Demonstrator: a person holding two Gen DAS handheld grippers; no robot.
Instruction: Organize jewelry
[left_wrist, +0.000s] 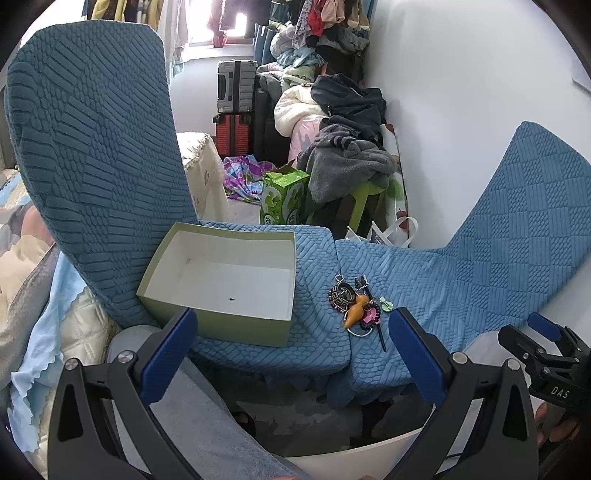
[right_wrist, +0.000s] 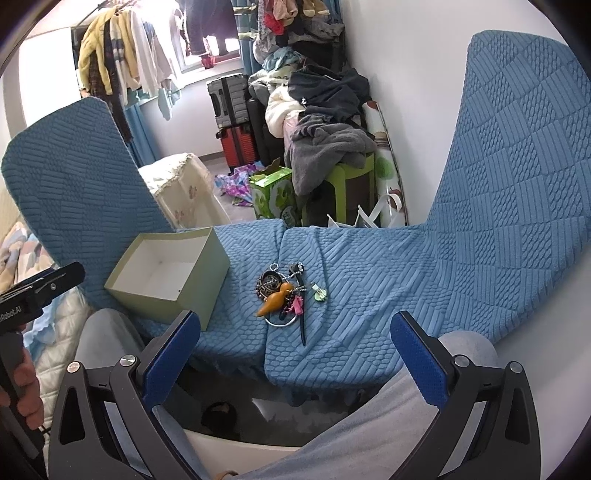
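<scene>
Ahead of me two blue-covered chairs (right_wrist: 388, 258) stand side by side before a white wall (right_wrist: 406, 92), with suitcases (left_wrist: 236, 107), heaped clothes (left_wrist: 343, 125) and a bright window (left_wrist: 236, 22) beyond.

"DAS" on right gripper (left_wrist: 546, 345); "Robot.AI" on left gripper (right_wrist: 40, 291).
</scene>
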